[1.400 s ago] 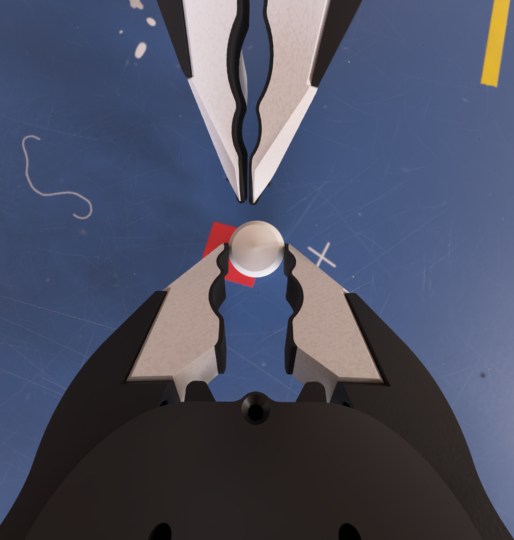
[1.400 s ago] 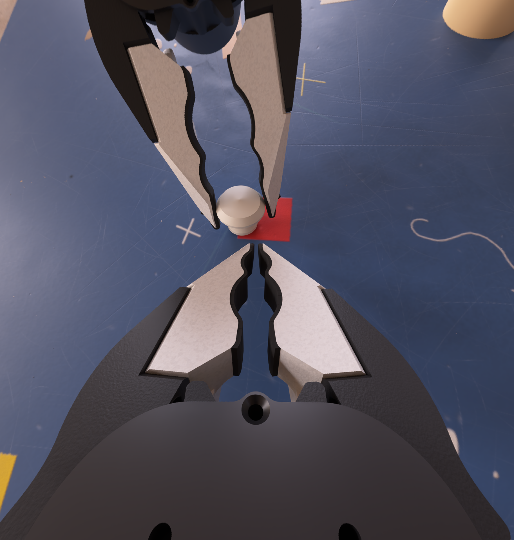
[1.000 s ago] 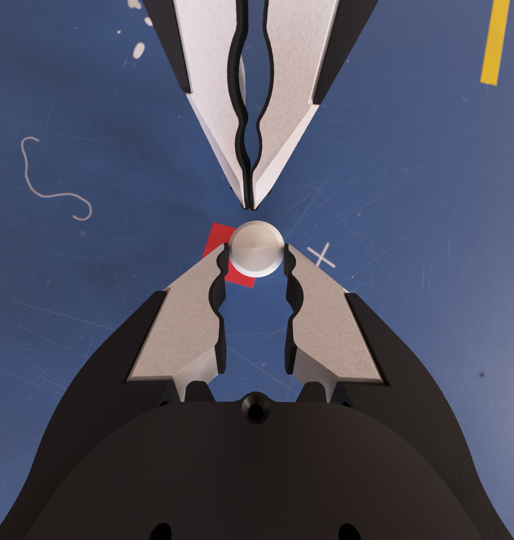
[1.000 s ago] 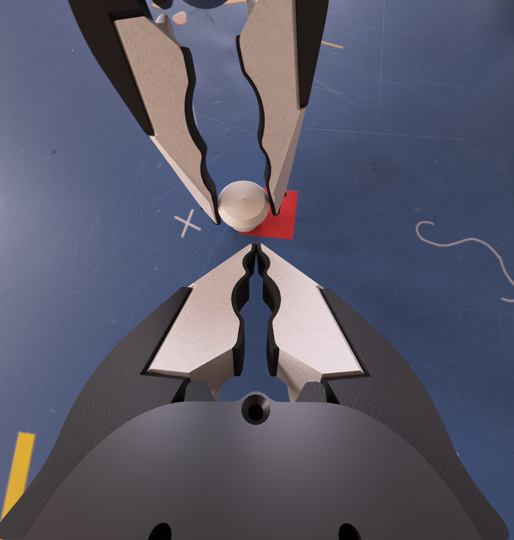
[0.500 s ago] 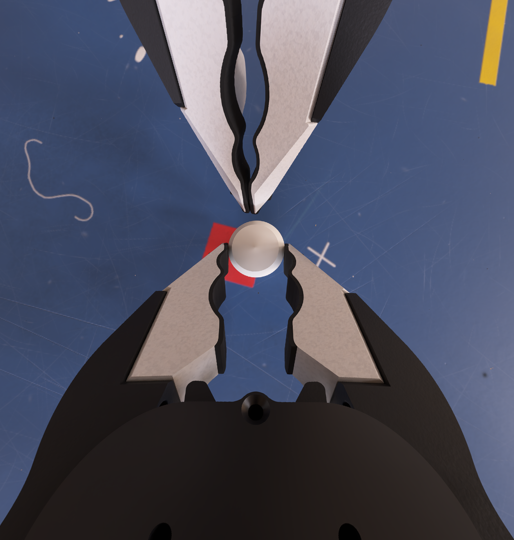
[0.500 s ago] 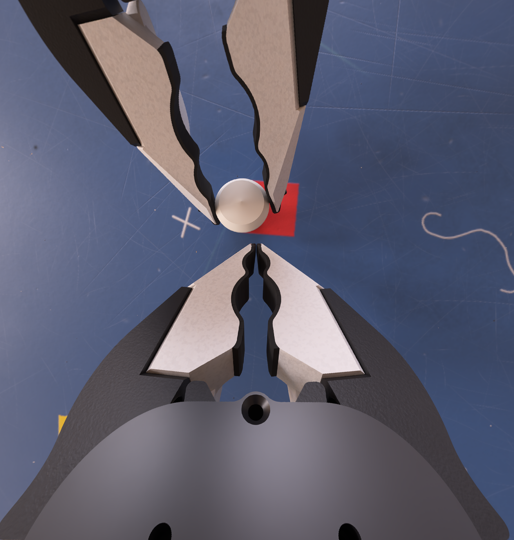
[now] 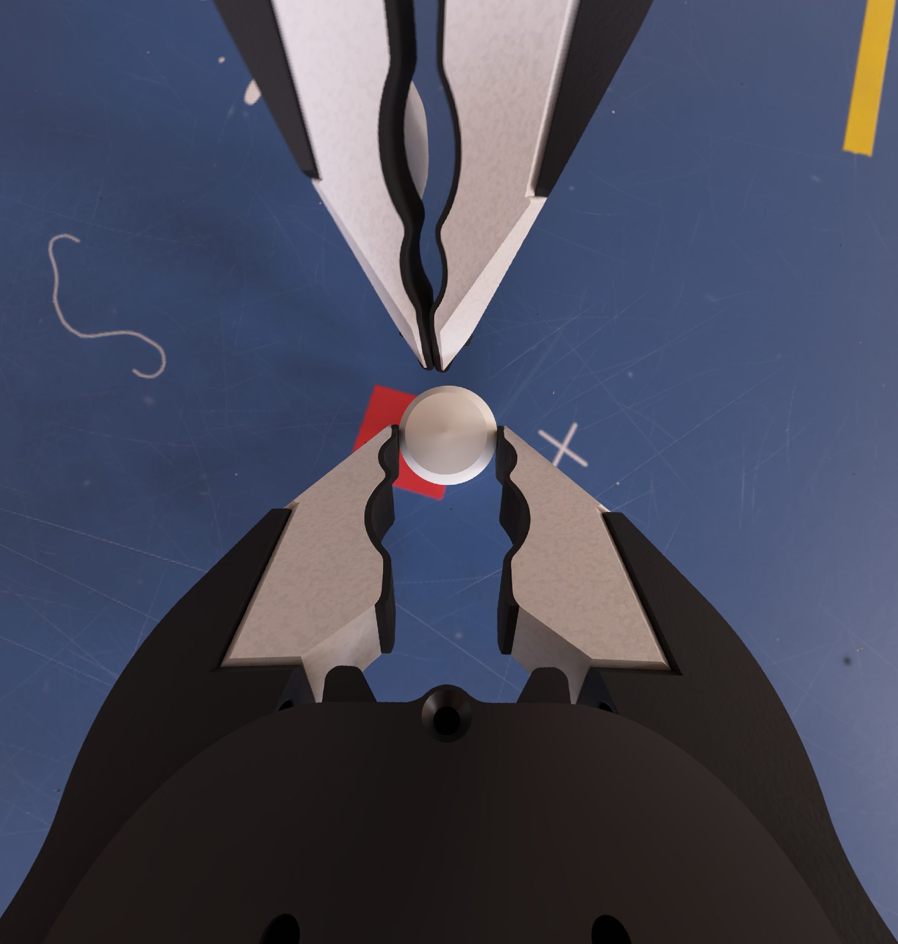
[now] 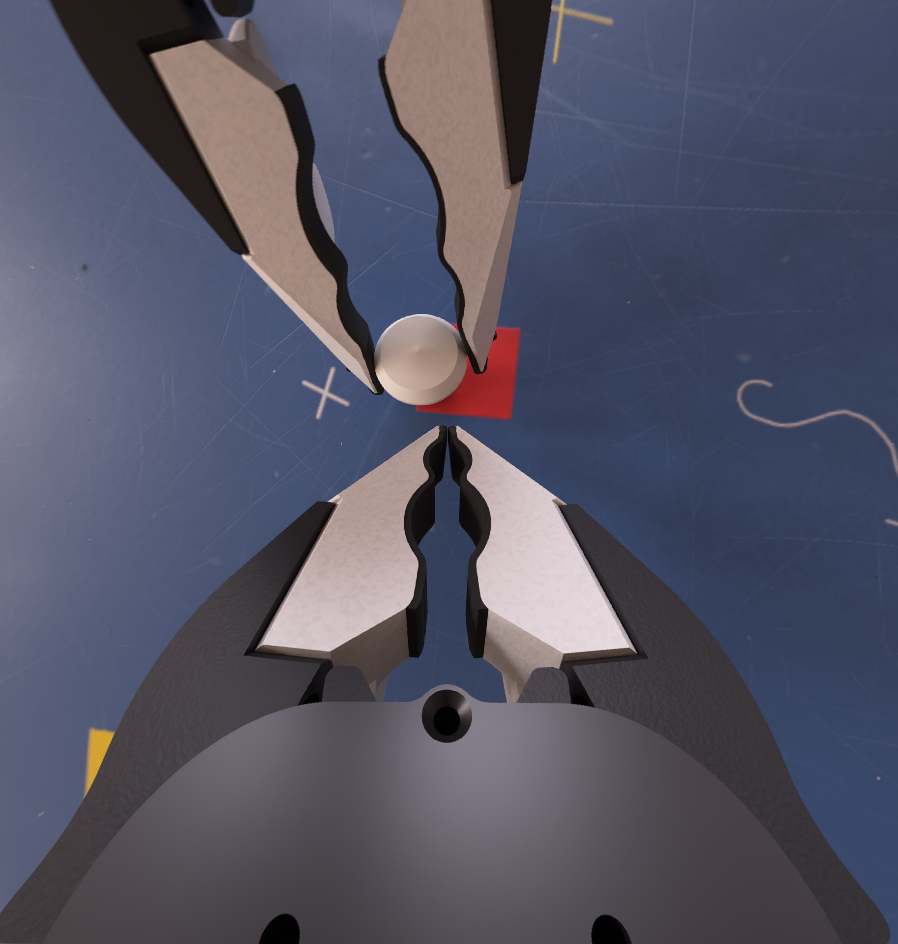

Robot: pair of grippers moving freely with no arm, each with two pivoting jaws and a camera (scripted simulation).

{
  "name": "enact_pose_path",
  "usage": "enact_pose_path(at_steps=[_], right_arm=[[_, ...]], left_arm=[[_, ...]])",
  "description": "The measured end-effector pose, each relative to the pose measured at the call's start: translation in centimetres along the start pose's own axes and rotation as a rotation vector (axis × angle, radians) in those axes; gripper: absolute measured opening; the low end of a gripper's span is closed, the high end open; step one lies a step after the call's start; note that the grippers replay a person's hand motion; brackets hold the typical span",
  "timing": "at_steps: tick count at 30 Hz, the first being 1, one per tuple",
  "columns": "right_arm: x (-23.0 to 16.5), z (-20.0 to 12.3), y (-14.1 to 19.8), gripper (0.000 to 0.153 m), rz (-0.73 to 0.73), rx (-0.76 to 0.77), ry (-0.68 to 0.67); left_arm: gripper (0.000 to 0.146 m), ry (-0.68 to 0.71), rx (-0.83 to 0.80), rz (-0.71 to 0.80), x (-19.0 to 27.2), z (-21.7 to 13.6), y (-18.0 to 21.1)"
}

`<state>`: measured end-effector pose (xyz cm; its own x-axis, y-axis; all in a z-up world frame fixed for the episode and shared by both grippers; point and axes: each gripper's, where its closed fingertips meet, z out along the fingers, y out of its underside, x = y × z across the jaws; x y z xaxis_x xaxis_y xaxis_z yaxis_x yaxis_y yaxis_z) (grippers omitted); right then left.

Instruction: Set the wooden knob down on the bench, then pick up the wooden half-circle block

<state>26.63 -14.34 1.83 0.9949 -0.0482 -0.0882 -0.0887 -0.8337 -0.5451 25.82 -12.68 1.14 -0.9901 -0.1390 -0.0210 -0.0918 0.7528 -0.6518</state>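
A pale round wooden knob (image 7: 447, 435) is seen from above, held between the fingertips of my left gripper (image 7: 447, 434), over a red square patch (image 7: 385, 408) on the blue bench. In the right wrist view the same knob (image 8: 417, 358) sits between the left gripper's fingers (image 8: 424, 380). My right gripper (image 8: 447, 429) is shut and empty, its tips just short of the knob; it also shows in the left wrist view (image 7: 432, 365), pointing down at the knob. The half-circle block is not in view.
The blue bench (image 7: 743, 357) is scratched. It carries a white cross mark (image 7: 563, 445), a white squiggle (image 7: 99, 316), a yellow tape strip (image 7: 868, 76) and a yellow cross (image 8: 564, 20). A yellow patch (image 8: 97, 756) lies at the lower left of the right wrist view.
The right gripper has come closer to the knob and tilted to look more steeply down; the tan block at the top right has left its view. The left gripper and the knob have not moved.
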Motion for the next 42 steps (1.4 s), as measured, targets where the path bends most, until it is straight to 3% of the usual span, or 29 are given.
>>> enact_pose_path(at_steps=[10, 14, 19, 21, 25, 30, 35, 38, 42], right_arm=[[0.1, -1.5, 0.2, 0.008, 0.084, 0.193, 0.012], [0.3, -1.5, 0.1, 0.011, 0.087, 0.231, 0.034], [0.8, -2.0, -0.5, 0.018, 0.104, 0.312, 0.062], [1.4, -2.3, -0.6, 0.025, 0.115, 0.343, 0.093], [1.6, -2.6, -0.8, 0.031, 0.121, 0.378, 0.114], [1.9, -2.7, -1.1, 0.034, 0.095, 0.389, 0.150], [2.1, -2.8, -1.0, 0.034, 0.097, 0.400, 0.173], [2.4, -2.8, -0.7, 0.034, 0.106, 0.397, 0.187], [2.7, -3.0, -1.0, 0.034, 0.111, 0.423, 0.185]], left_arm=[[0.037, 0.010, -0.004, -0.029, 0.0, 0.0, 0.0], [0.052, 0.014, -0.016, -0.040, 0.0, -0.2, 0.0], [0.055, -0.015, 0.034, -0.067, -1.0, -2.3, -0.5], [0.055, -0.086, 0.058, -0.096, -3.0, -3.9, -0.3], [0.057, -0.405, 0.020, -0.158, -11.1, -8.1, 2.6], [0.058, -0.639, -0.053, -0.422, -21.1, -11.6, 8.4], [0.059, -0.644, -0.055, -0.606, -25.7, -11.3, 11.4], [0.057, -0.590, -0.038, -0.639, -26.0, -10.2, 11.6], [0.044, -0.644, -0.084, -0.615, -26.4, -10.1, 12.2]])
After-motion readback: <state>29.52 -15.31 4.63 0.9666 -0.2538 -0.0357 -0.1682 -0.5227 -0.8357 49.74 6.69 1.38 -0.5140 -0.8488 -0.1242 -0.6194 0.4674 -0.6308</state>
